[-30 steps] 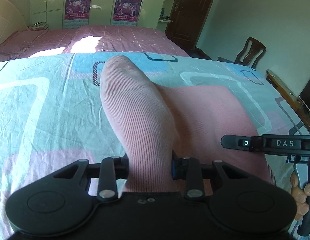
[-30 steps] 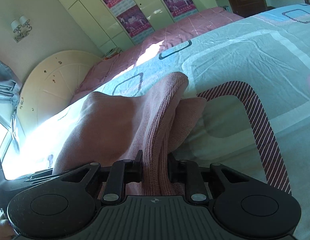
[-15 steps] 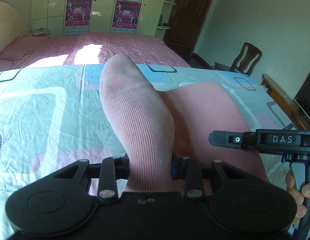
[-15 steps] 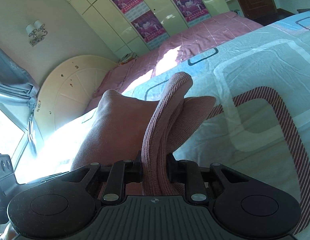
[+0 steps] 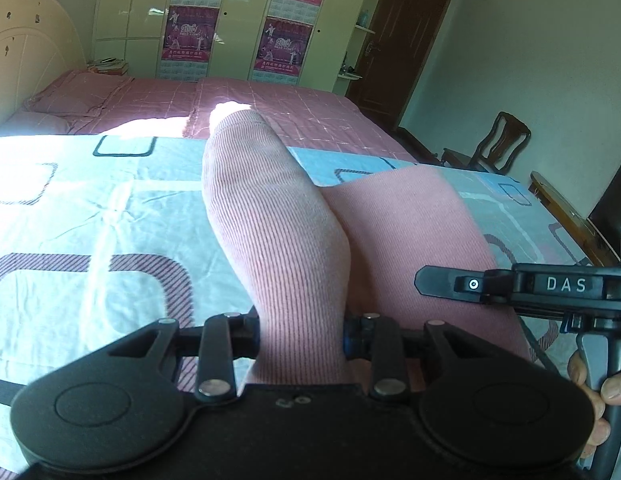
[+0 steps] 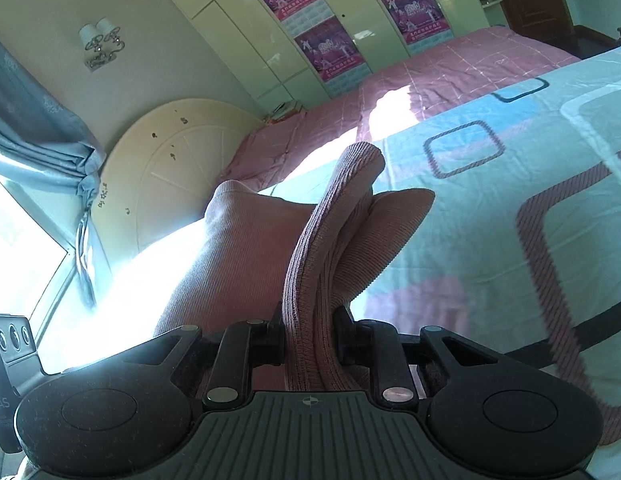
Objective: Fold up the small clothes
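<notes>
Your left gripper (image 5: 300,338) is clamped on a bunched fold of the pink ribbed garment (image 5: 270,216), held above the patterned sheet (image 5: 90,216). Your right gripper (image 6: 308,338) pinches the garment's thick hemmed edge (image 6: 310,280).

Only the left wrist view shows the wooden chair (image 5: 498,144), the dark door (image 5: 394,44) and your hand (image 5: 590,384) on the other gripper's handle. Only the right wrist view shows the curtain (image 6: 42,136), the wall lamp (image 6: 100,42) and the bright window (image 6: 18,240).

Against the earlier frames, both grips are unchanged, but more of the pink bedspread (image 5: 270,108) and headboard (image 6: 170,168) now shows, and the sheet's pattern has slid toward you.
</notes>
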